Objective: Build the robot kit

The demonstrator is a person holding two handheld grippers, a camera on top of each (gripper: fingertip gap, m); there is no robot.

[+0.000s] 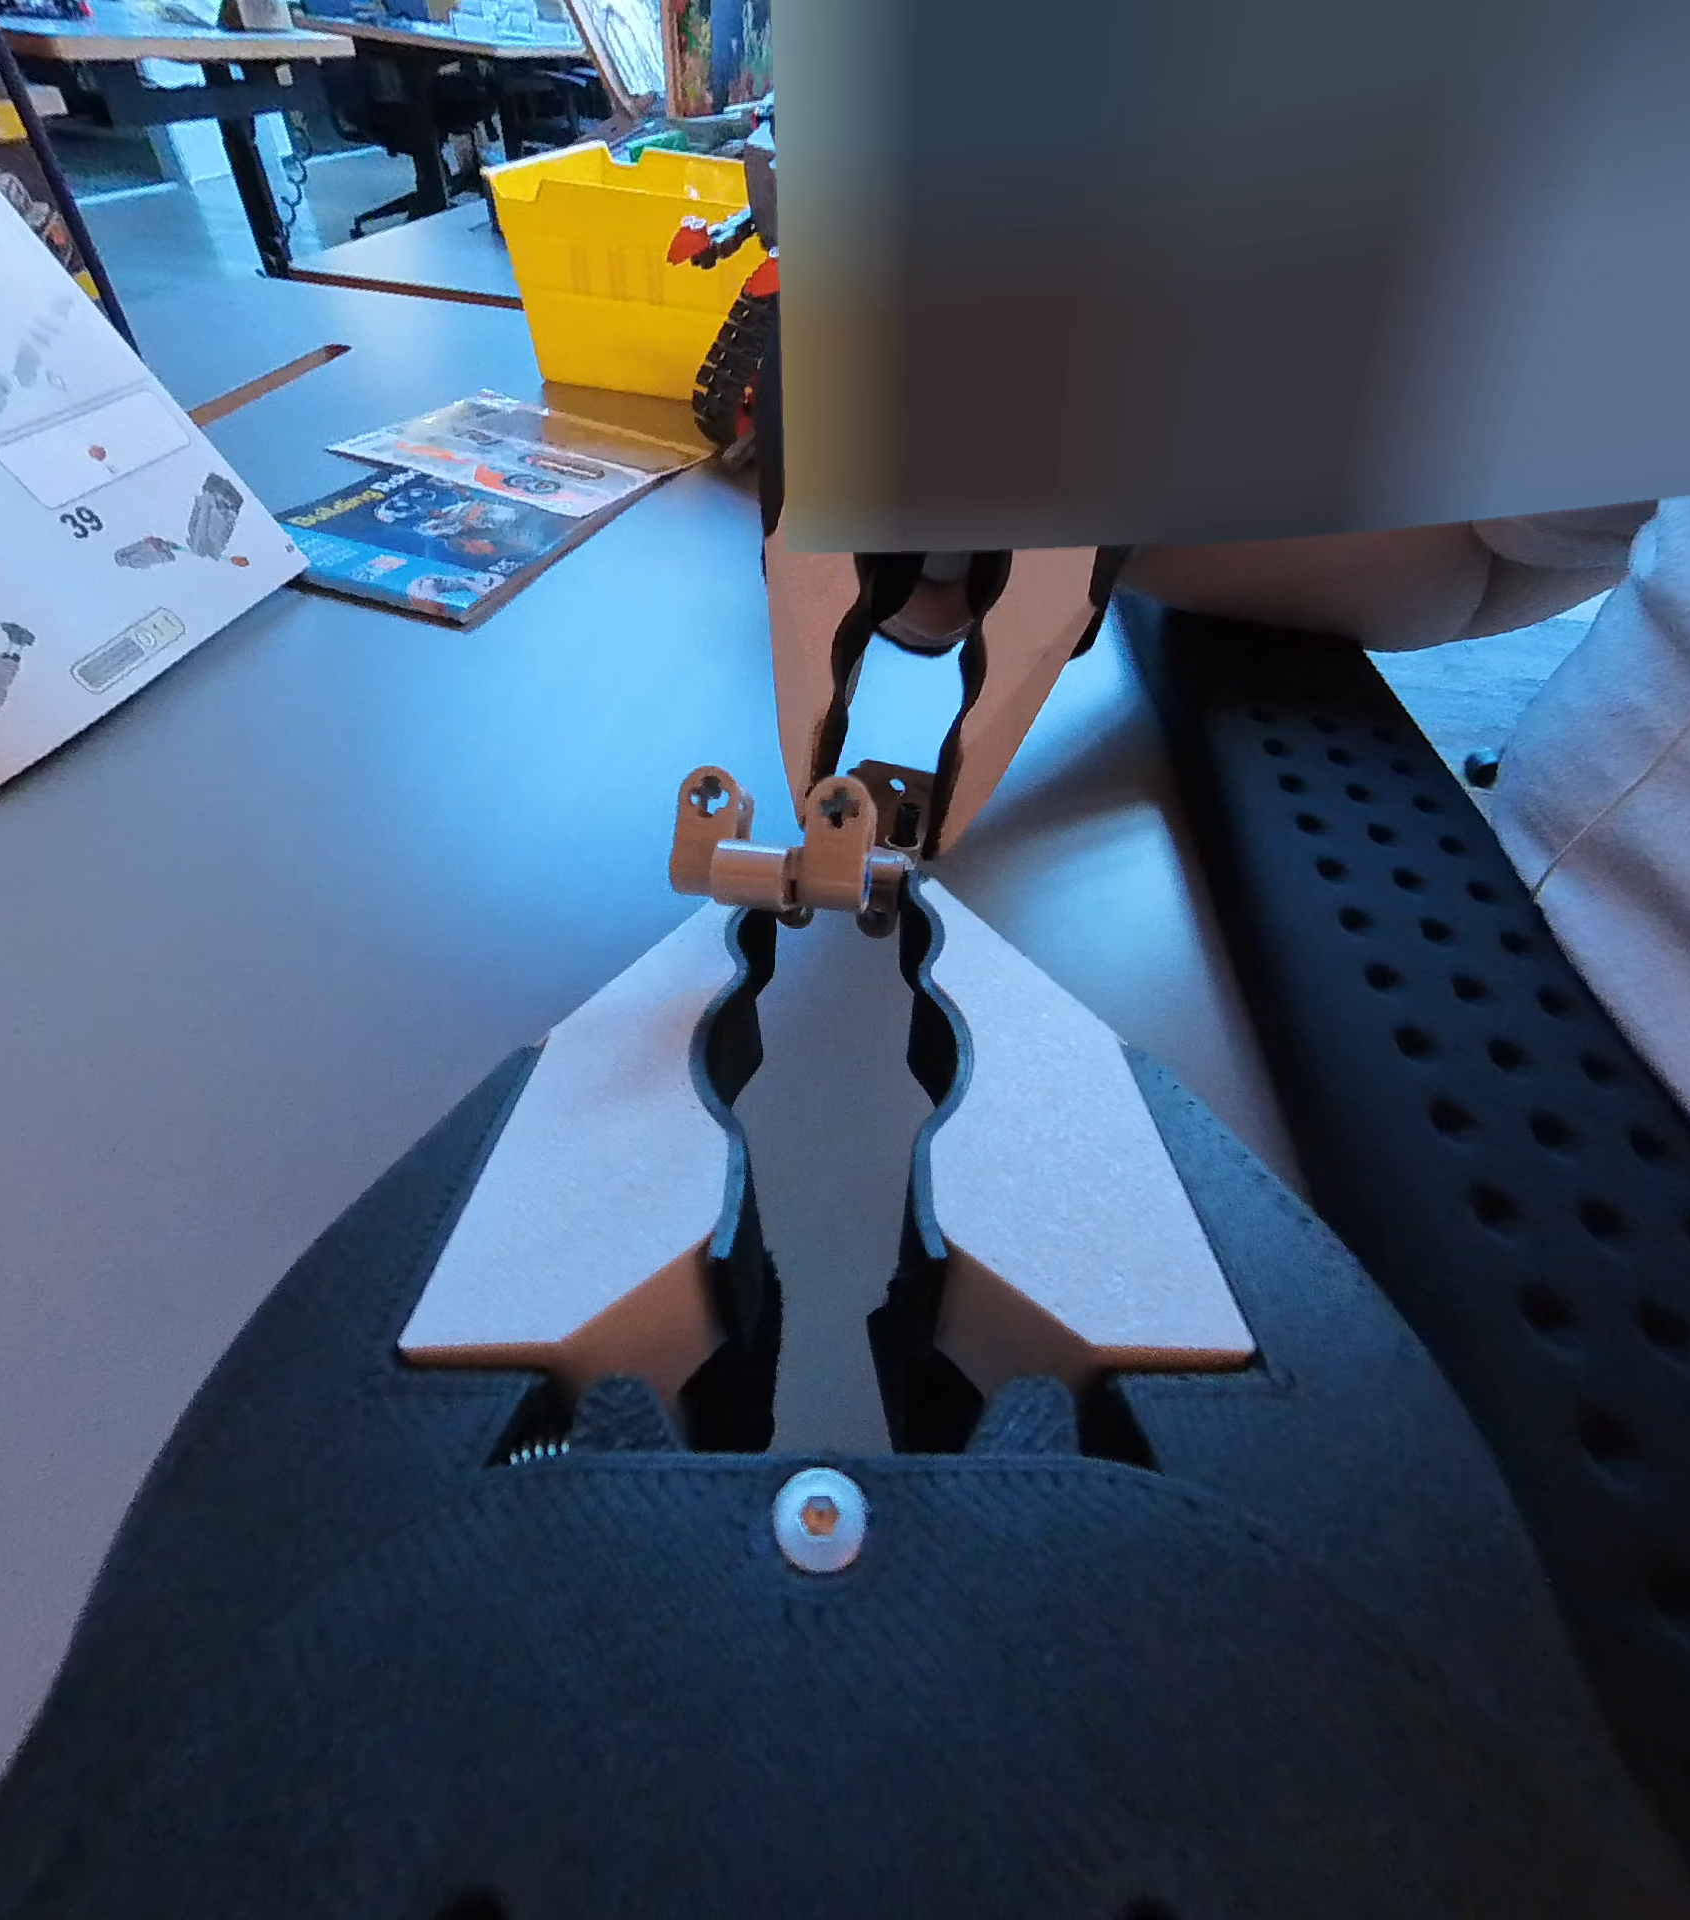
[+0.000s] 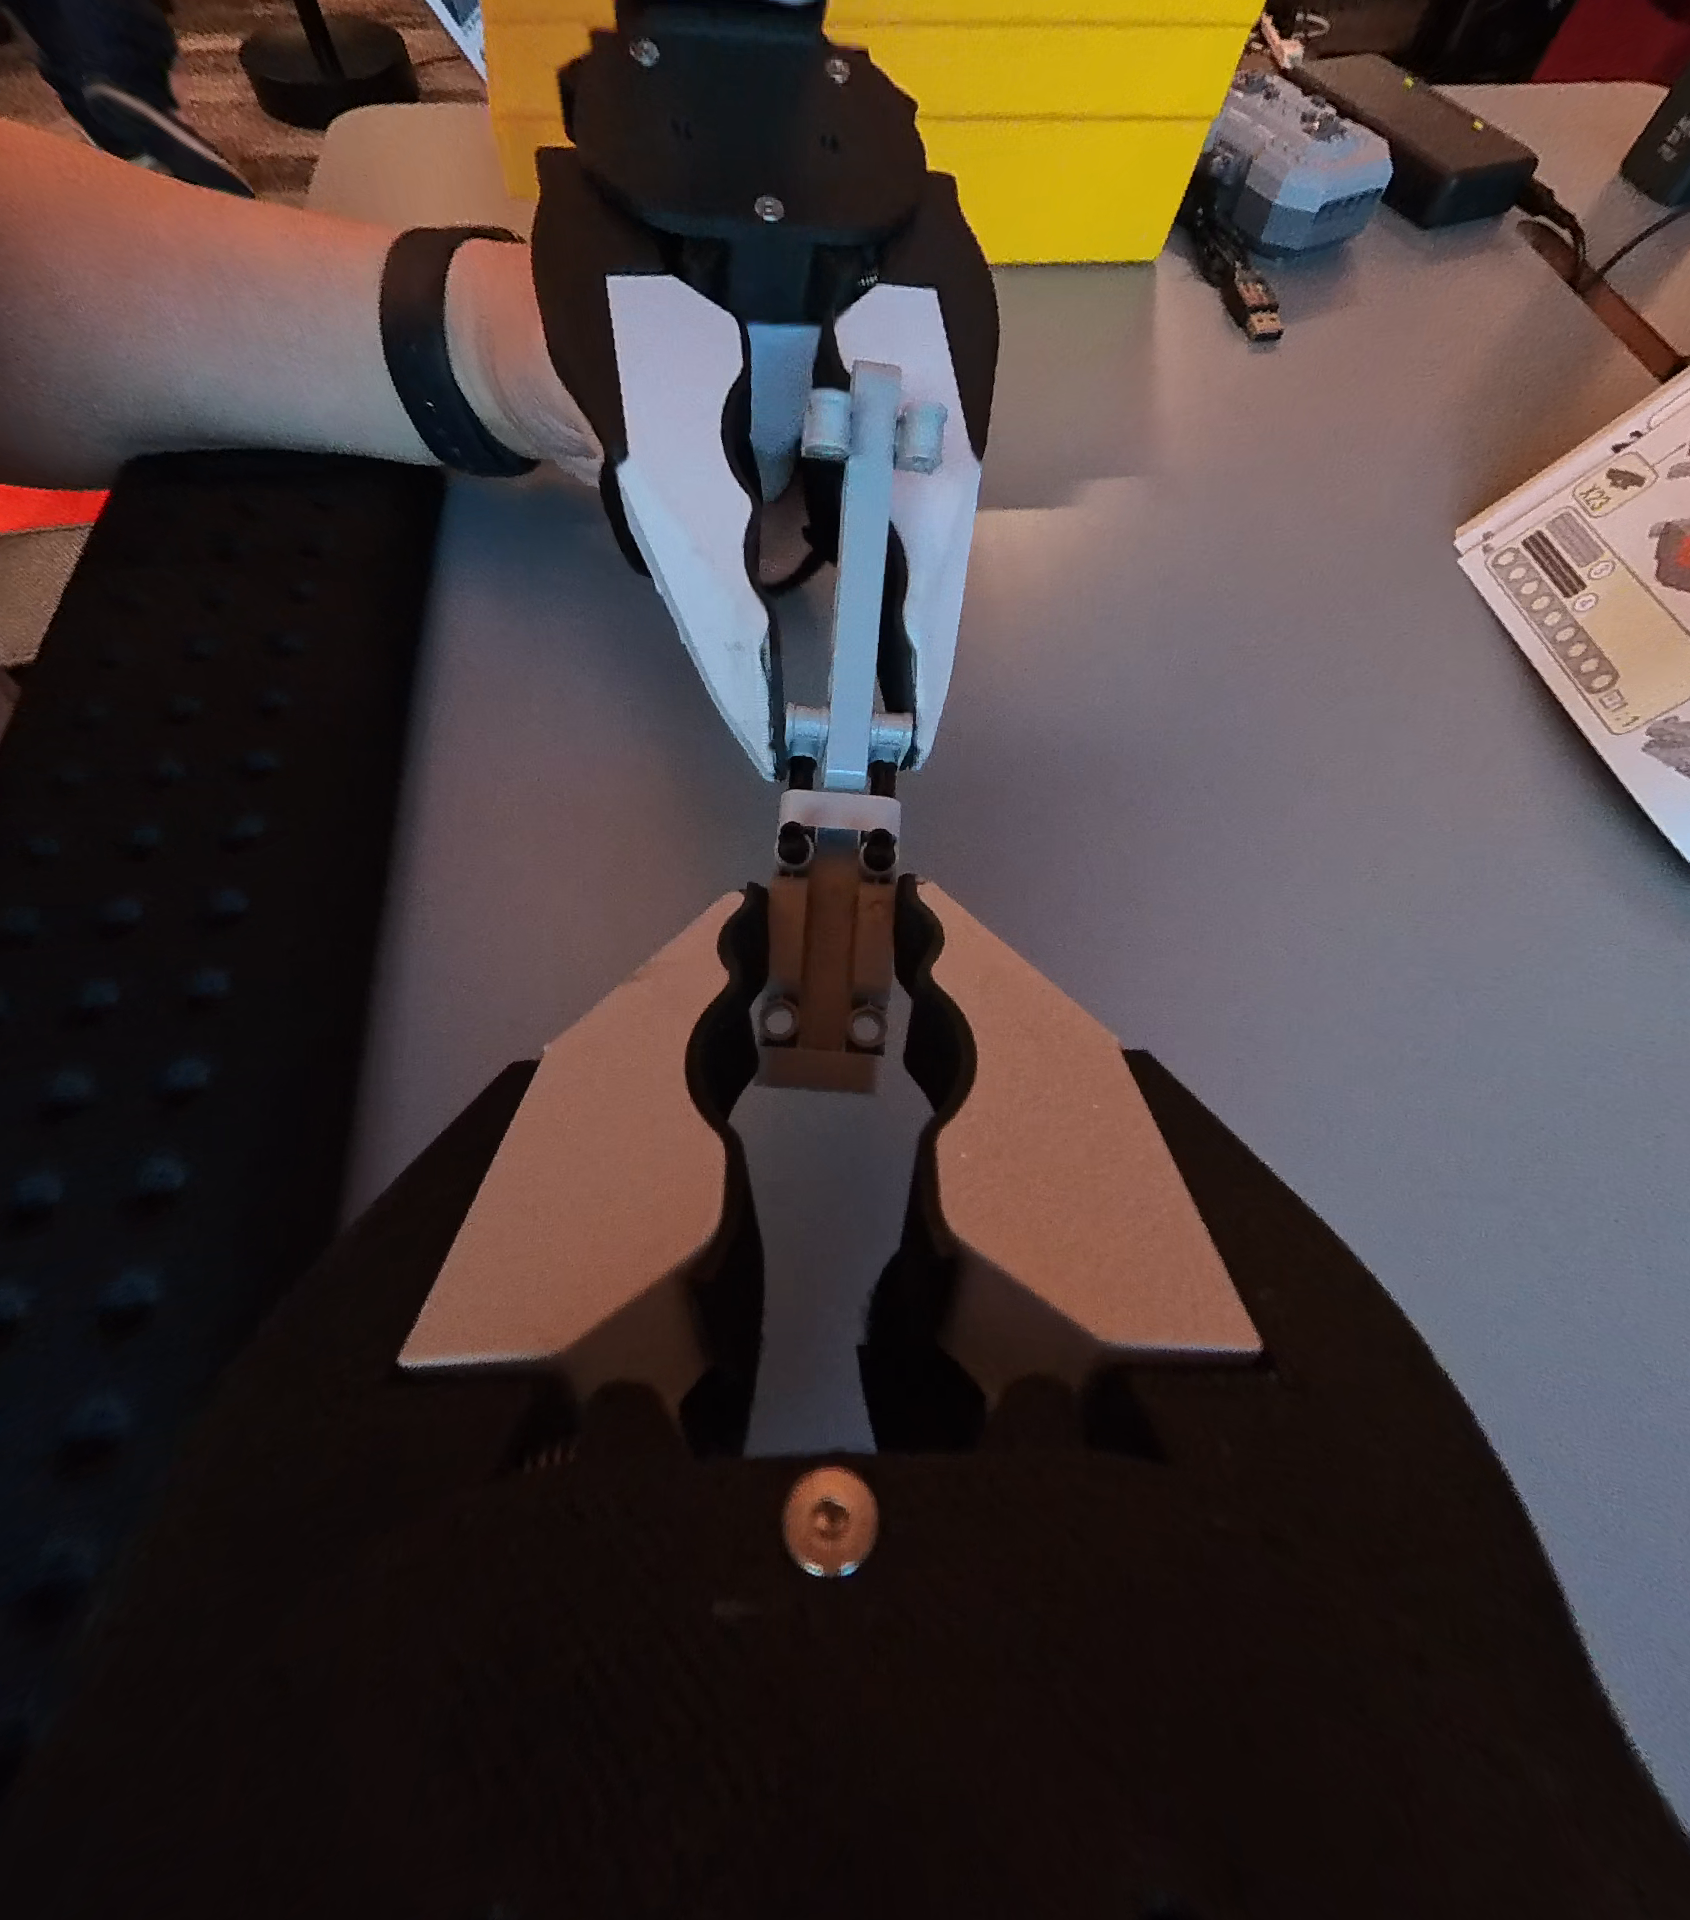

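My left gripper (image 1: 830, 909) is shut on a grey beam assembly (image 1: 784, 857) with cross-hole connectors and black pins, gripped at its fingertips. In the right wrist view the left gripper (image 2: 846, 764) faces the camera with the long grey beam (image 2: 862, 561) running up between its fingers. My right gripper (image 2: 830, 899) is shut on a grey-tan block (image 2: 825, 982) with pin holes. The beam's black pins meet the block's front holes, and the two grippers stand tip to tip above the grey table (image 2: 1236, 935). In the left wrist view the right gripper (image 1: 872, 831) sits just beyond the assembly.
A yellow bin (image 1: 612, 281) and a red-black tracked model (image 1: 737, 353) stand behind. An instruction sheet (image 1: 41, 499) and booklets (image 1: 467, 520) lie to the left. A black perforated mat (image 2: 145, 831) and an open instruction booklet (image 2: 1651, 623) flank the grippers. A forearm with a black wristband (image 2: 436, 353) reaches in. Left and right tips are no more than a few centimetres apart.
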